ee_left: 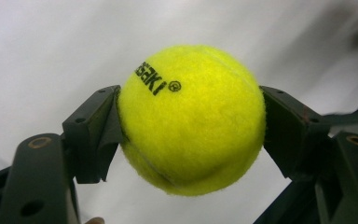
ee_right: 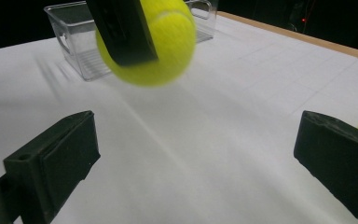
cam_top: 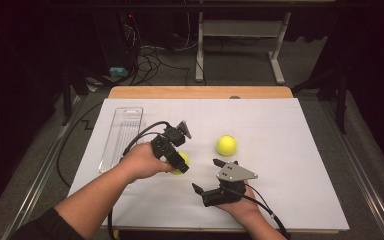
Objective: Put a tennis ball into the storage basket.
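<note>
Left gripper (ee_left: 191, 121) clamps a tennis ball (ee_left: 192, 119) off the white sheet (cam_top: 290, 165) | right gripper (ee_right: 196, 163) jaws wide, nothing between | second ball (cam_top: 226, 145) lies on sheet, apart | clear tray (cam_top: 122, 135) at left edge

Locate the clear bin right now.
In the high view the clear bin lies along the left edge of the white sheet, just left of the left gripper, which holds a tennis ball. The right gripper view shows it beyond that ball.
</note>
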A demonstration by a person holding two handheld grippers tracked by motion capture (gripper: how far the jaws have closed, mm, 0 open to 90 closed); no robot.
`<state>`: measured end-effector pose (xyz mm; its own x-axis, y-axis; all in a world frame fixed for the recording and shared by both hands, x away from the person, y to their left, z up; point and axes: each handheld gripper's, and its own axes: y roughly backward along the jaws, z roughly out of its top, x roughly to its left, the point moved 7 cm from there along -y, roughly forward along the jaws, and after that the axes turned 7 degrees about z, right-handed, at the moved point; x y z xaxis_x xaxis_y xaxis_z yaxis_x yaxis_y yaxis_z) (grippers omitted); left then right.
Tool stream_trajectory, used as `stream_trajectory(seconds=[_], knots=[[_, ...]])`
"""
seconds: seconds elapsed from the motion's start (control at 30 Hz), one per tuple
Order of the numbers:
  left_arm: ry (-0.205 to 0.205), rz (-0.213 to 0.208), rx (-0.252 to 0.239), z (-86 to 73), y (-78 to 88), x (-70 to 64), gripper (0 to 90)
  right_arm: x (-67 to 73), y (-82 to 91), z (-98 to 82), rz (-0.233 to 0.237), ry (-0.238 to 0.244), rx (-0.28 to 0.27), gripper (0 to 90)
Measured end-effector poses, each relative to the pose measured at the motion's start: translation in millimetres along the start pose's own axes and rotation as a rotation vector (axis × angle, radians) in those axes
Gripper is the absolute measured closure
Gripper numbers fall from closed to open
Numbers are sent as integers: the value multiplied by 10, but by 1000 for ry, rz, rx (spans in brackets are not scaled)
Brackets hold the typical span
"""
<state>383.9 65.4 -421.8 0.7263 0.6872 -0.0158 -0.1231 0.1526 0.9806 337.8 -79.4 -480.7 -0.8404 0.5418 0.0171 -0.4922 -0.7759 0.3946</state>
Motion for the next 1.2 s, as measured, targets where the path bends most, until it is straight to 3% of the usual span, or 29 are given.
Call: stream_trajectory(seconds=[0.13,0.23,0.5,0.8,0.93,1.2], knots=[[27,26,18,-77,101,200,270,-78,87,-33,-19,-1,-2,0],[78,43,8,-140,186,385,270,-141,161,-55,-39,-15,-1,0],[167,67,7,-324,345,779,270,-309,321,-119,-84,-20,2,0],[268,116,34,-603,479,1200,270,-438,459,-198,-119,-35,6,0],[311,123,43,-703,502,1349,270,-488,534,-228,-133,-38,6,0],[350,131,58,-771,484,1510,270,-541,667,-298,-150,-40,14,0]])
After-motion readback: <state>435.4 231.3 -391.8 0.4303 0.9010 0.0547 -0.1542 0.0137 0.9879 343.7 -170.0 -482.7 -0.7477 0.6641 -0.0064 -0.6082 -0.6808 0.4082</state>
